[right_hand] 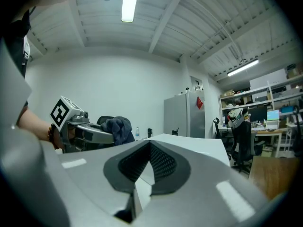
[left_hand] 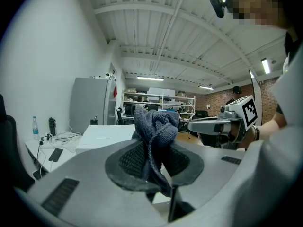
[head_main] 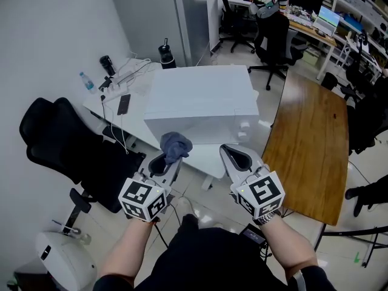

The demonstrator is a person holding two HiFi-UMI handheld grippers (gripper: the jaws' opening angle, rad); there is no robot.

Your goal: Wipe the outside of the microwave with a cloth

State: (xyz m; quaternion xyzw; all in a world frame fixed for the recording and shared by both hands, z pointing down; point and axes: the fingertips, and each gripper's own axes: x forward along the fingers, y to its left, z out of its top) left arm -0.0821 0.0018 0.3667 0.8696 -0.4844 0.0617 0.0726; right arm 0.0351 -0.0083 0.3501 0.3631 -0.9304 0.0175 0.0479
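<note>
The microwave (head_main: pixel 203 99) is a plain white box on a white table (head_main: pixel 209 159), right in front of both grippers. My left gripper (head_main: pixel 167 162) is shut on a bunched grey-blue cloth (head_main: pixel 176 145), held just before the microwave's front lower left corner. In the left gripper view the cloth (left_hand: pixel 156 126) bulges up from between the pads, with the microwave (left_hand: pixel 102 134) behind it. My right gripper (head_main: pixel 233 157) is level beside the left one, shut and empty. The right gripper view shows the cloth (right_hand: pixel 118 129) at its left and the microwave top (right_hand: pixel 189 143) ahead.
A black office chair (head_main: pixel 60 144) stands at the left by a white desk (head_main: pixel 142 77) with a phone, a bottle and cables. A brown wooden table (head_main: pixel 312 144) lies to the right. A grey cabinet (head_main: pixel 163 11) and more chairs (head_main: pixel 273 41) are behind.
</note>
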